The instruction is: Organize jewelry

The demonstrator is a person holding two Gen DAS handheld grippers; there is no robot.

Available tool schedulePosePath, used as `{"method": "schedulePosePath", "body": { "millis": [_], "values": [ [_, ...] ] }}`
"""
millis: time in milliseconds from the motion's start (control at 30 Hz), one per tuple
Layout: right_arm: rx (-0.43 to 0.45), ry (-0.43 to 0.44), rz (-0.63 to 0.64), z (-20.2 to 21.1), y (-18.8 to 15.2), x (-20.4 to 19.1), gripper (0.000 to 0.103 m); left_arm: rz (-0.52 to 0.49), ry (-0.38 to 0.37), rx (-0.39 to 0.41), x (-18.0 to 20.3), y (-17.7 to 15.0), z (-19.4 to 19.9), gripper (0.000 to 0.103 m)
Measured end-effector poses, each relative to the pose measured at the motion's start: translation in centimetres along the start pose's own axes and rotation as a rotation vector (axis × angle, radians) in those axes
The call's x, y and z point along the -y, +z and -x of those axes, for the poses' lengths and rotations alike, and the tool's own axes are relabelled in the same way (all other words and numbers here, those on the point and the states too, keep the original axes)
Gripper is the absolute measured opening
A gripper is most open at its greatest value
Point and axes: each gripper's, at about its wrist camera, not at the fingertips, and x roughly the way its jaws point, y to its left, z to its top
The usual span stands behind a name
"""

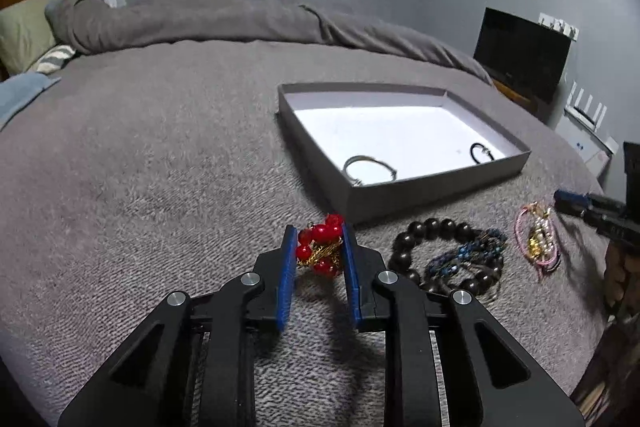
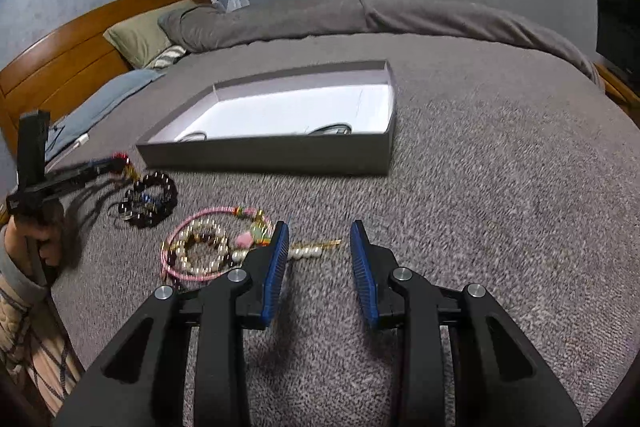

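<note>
My left gripper (image 1: 319,241) is shut on a red bead bracelet with a gold chain (image 1: 322,247), held just above the grey bedspread, in front of the grey box (image 1: 440,183). The box has a white floor and holds a silver bangle (image 1: 368,167) and a small black ring-shaped band (image 1: 482,151). A dark bead bracelet (image 1: 440,255) with a blue beaded one (image 1: 464,259) lies to the right. A pink cord and pearl bundle (image 2: 208,247) lies left of my right gripper (image 2: 320,239), which is open and empty above the bedspread.
The grey box also shows in the right wrist view (image 2: 280,155), far left of centre. The left gripper (image 2: 116,163) appears there at the left, blurred. Pillows (image 2: 144,35) and a wooden headboard (image 2: 60,67) lie beyond. A dark screen (image 1: 520,55) stands at the right.
</note>
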Motion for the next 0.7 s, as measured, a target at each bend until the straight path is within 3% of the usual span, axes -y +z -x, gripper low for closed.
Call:
{"method": "schedulePosePath", "body": {
  "millis": [200,433,700],
  "values": [
    [-0.051,0.002,0.027,-0.6,-0.8,-0.3,0.032,-0.008,-0.005,-0.004,0.4,0.1,-0.1,0.023],
    [-0.056,0.032,0.054,-1.3,-0.9,-1.1,0.053,-0.018,-0.012,-0.010,0.8,0.0,-0.2,0.023],
    [-0.061,0.032,0.051,-2.3,-0.2,-1.7,0.053,-0.020,-0.005,-0.017,0.8,-0.2,-0.4,0.023]
  ]
}}
